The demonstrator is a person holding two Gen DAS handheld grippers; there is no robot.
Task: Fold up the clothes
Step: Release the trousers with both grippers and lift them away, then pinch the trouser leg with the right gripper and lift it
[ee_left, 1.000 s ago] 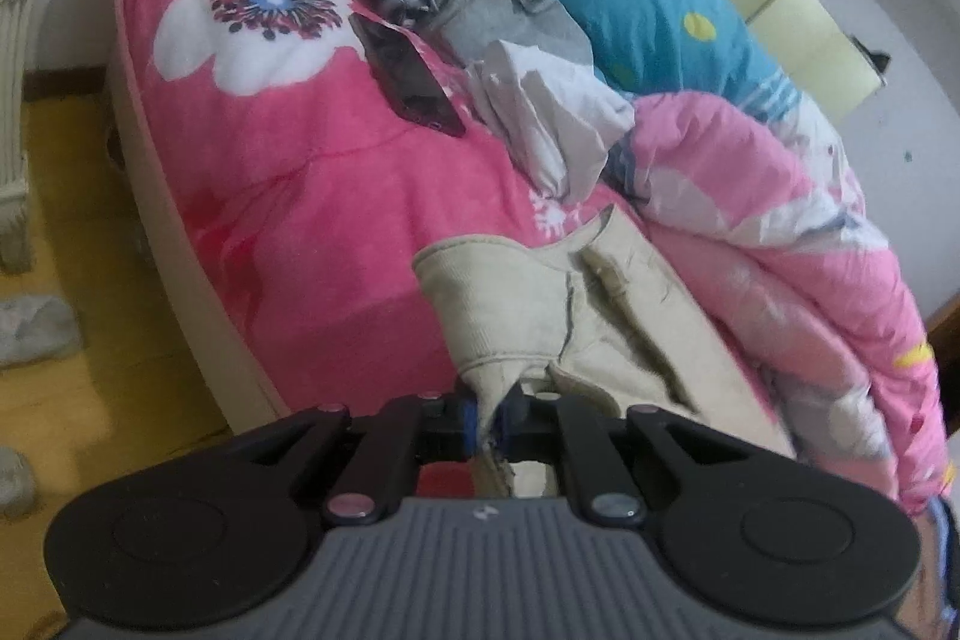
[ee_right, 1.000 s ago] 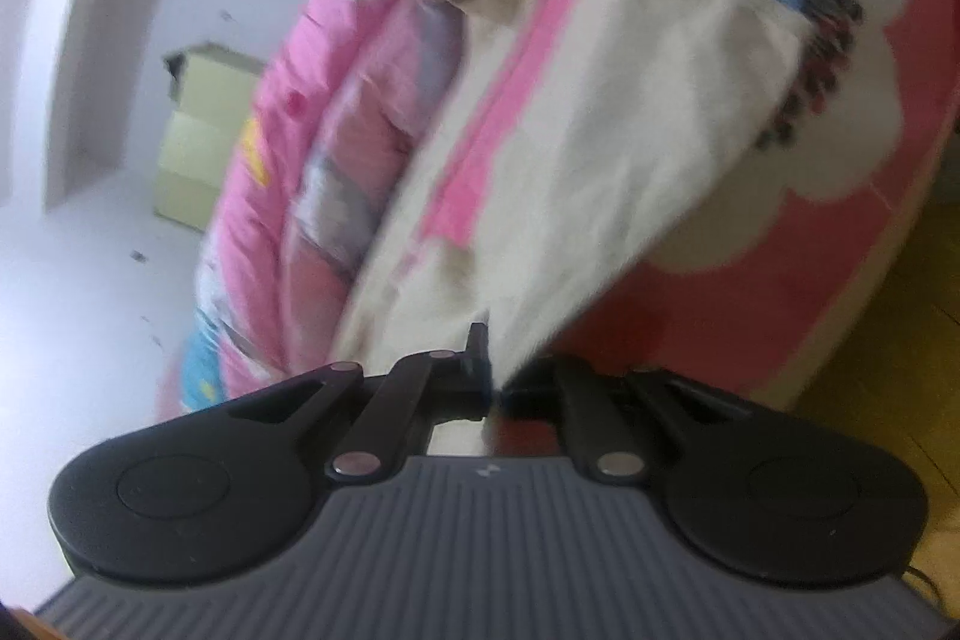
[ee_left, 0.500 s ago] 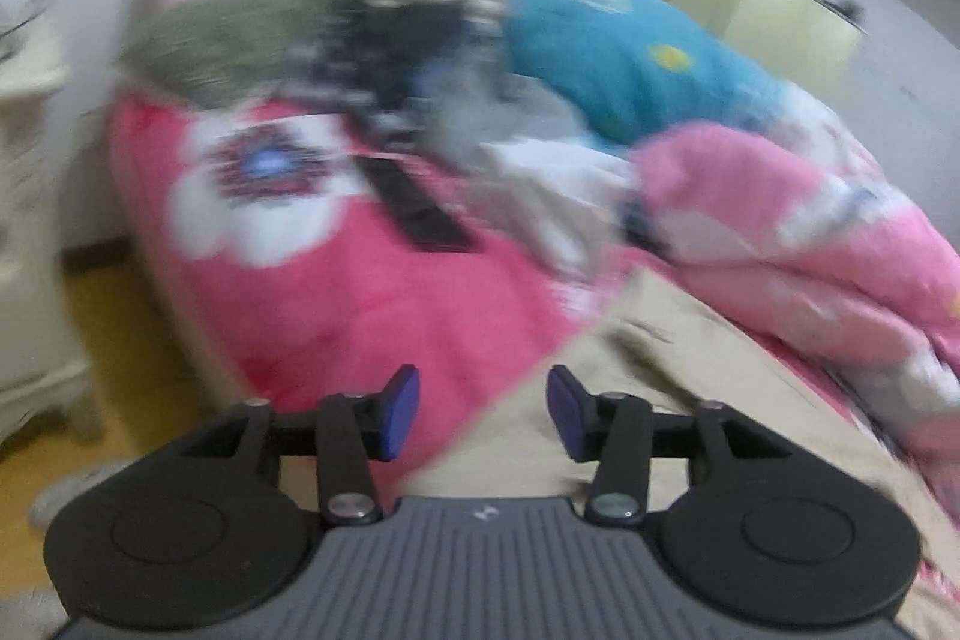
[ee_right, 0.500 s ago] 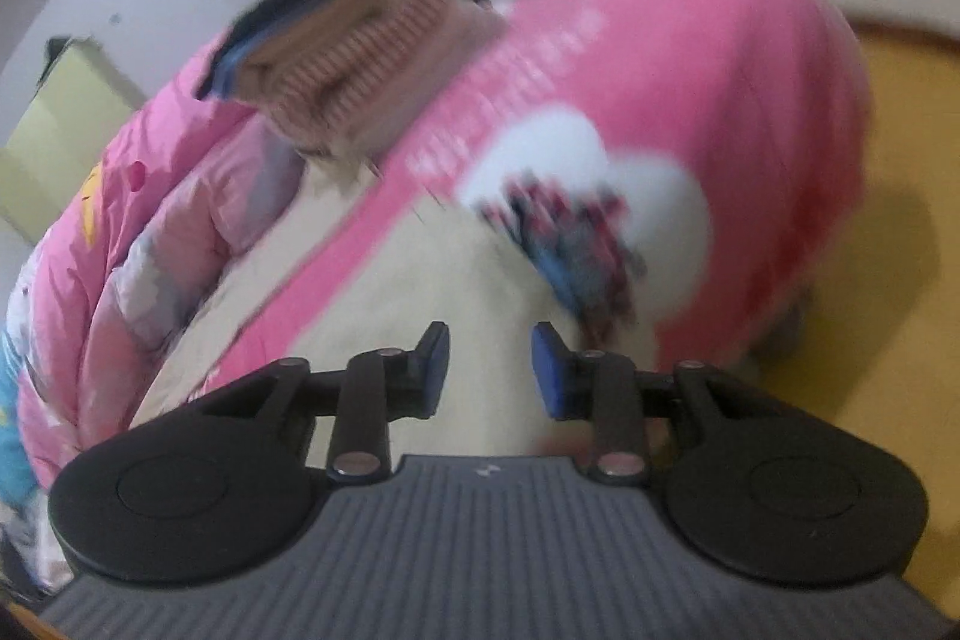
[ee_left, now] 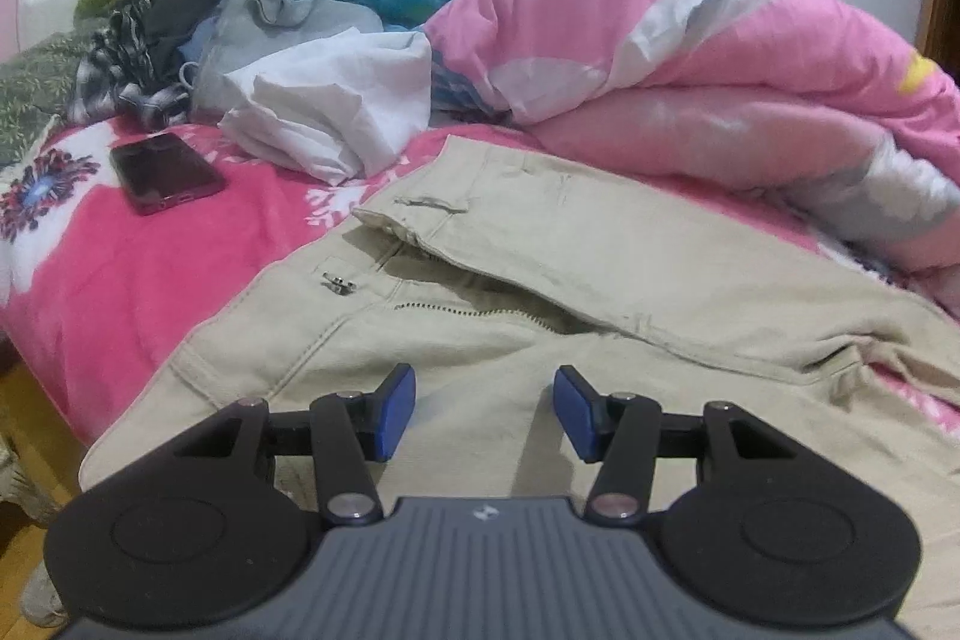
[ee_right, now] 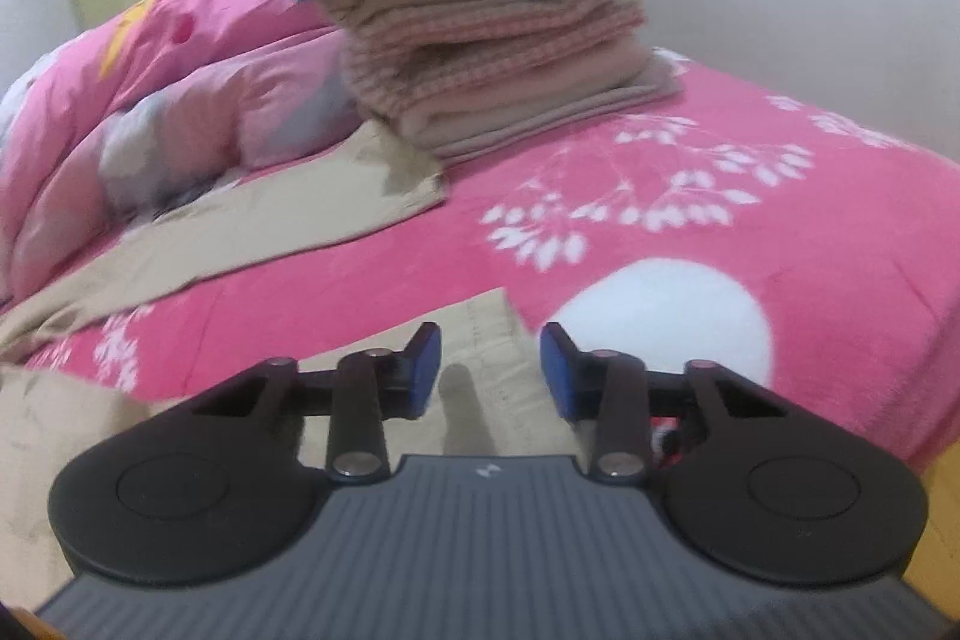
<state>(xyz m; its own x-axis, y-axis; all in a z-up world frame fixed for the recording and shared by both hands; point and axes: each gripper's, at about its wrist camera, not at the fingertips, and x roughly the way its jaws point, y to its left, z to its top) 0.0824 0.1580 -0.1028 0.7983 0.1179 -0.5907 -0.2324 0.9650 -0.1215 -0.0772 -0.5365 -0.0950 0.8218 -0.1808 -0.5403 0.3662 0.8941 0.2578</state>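
1. The beige trousers (ee_left: 600,244) lie spread flat on the bed (ee_left: 150,244), front side up, waistband toward the pile of unfolded laundry and the fly zipper open. One leg runs along the rolled pink quilt (ee_left: 690,58); in the right wrist view its hem (ee_right: 396,178) ends beside the stack of folded clothes (ee_right: 492,34), and the hem of the other leg (ee_right: 480,334) lies near the bed's front edge.

2. Change: one second ago both grippers were clamped on the beige fabric and held it above the bed. Half a second ago the fingers had parted. The trousers now rest on the bed, held by neither gripper.

3. Left gripper (ee_left: 483,412): fingers wide apart, holding nothing, positioned over the hip area of the trousers.

4. Right gripper (ee_right: 489,370): fingers wide apart, holding nothing, positioned over the near leg hem.

5. Judgement: the garment has been released in a laid-out state. No fold is visible in it, so the laying-out appears complete and the folding itself remains.

6. Surroundings: a white garment (ee_left: 324,112), a grey garment (ee_left: 264,22) and dark striped items (ee_left: 132,52) lie crumpled near the head of the bed. A dark phone (ee_left: 165,172) lies face up on the bedspread beside them.

7. Writing: no brand, label or legible text is visible on the clothes. Each gripper body carries a small pale emblem, too small to read.
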